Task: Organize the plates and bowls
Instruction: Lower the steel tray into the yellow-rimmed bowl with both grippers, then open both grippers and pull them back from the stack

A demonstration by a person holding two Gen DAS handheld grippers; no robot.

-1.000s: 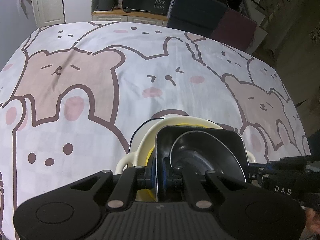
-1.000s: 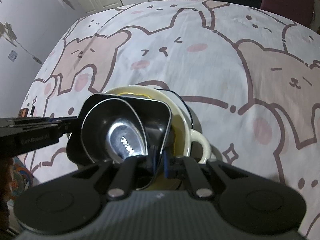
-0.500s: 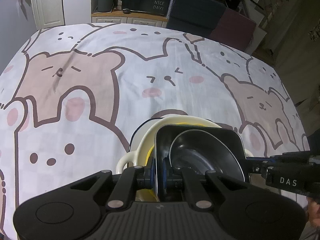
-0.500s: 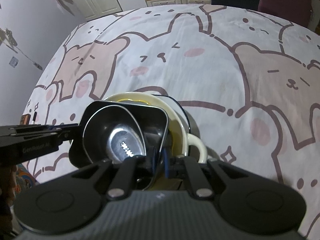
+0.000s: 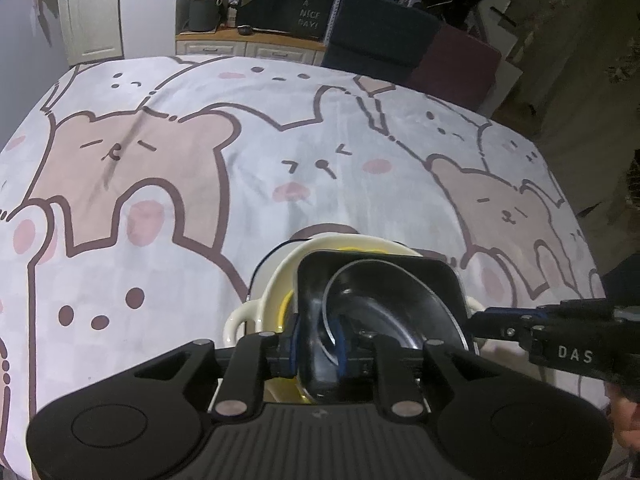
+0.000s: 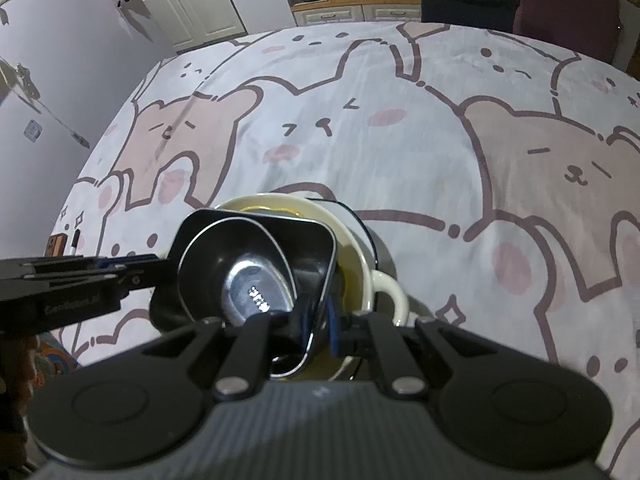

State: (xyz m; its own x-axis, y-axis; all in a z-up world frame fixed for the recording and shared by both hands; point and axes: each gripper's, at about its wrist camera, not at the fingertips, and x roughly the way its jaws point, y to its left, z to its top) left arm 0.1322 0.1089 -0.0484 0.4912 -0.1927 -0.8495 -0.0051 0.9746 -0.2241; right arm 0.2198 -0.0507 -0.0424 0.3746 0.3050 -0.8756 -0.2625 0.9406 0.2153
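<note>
Grippers (image 5: 318, 350) (image 6: 320, 330) astride black dish (image 5: 400, 280) rims

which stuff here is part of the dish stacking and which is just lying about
Job: black square dish, round metal bowl nested in it, cream two-handled bowl beneath, left gripper, right gripper.

Lying about: marker and small brown object at the tablecloth's edge.

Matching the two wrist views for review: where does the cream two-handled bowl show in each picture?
Left wrist: cream bowl at lower centre, behind and left of the black dish, one handle at its left.
Right wrist: cream bowl at centre, behind and right of the black dish, one handle at its right.
Shared landmark: the white bear face with pink cheeks on the cloth.
</note>
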